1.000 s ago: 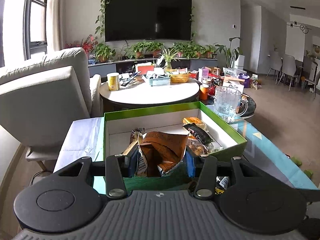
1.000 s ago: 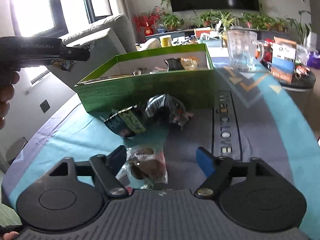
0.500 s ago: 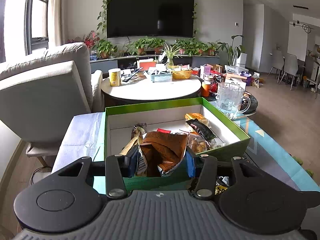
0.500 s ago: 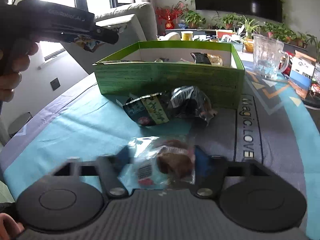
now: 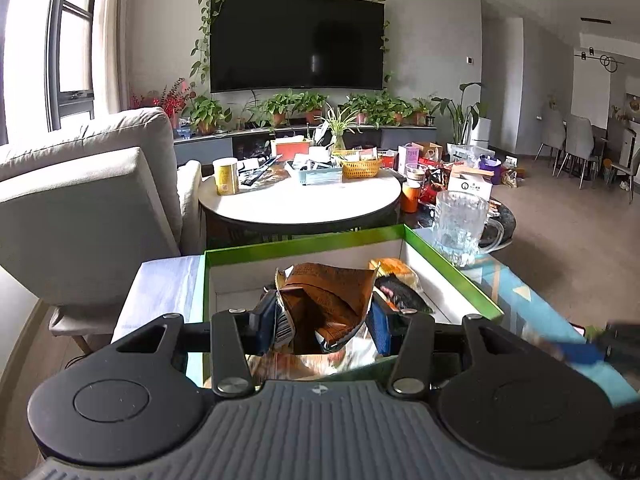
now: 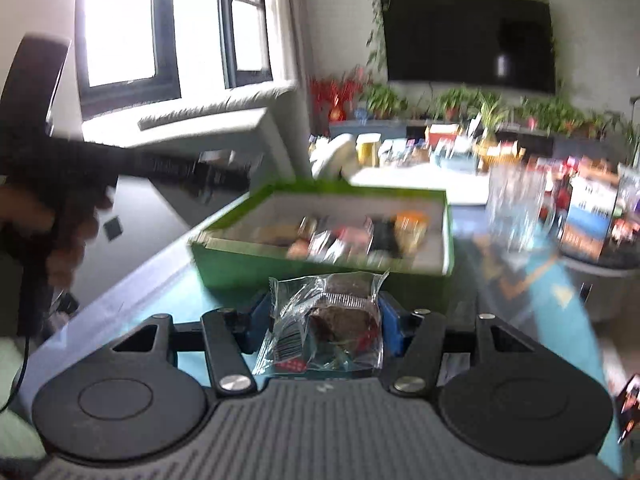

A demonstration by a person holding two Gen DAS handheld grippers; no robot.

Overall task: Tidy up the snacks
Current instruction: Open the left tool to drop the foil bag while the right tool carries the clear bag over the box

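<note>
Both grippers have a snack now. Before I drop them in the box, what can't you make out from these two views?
- Green box contents, right wrist view: motion blur smears the packets.
- Box floor nearest the left gripper, left wrist view: hidden behind the brown packet it grips.
- Table in front of the box, right wrist view: covered by the clear-wrapped cake in the right gripper.
- Packet labels: too small or crumpled.

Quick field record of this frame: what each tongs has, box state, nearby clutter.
left tongs: shut on brown snack bag, held over the box
right tongs: shut on clear-wrapped brown cake, in front of the box
green box: open, lidless, several snack packets inside
glass mug: on the table, beside the box's right side
image quality: right wrist view motion-blurred
</note>
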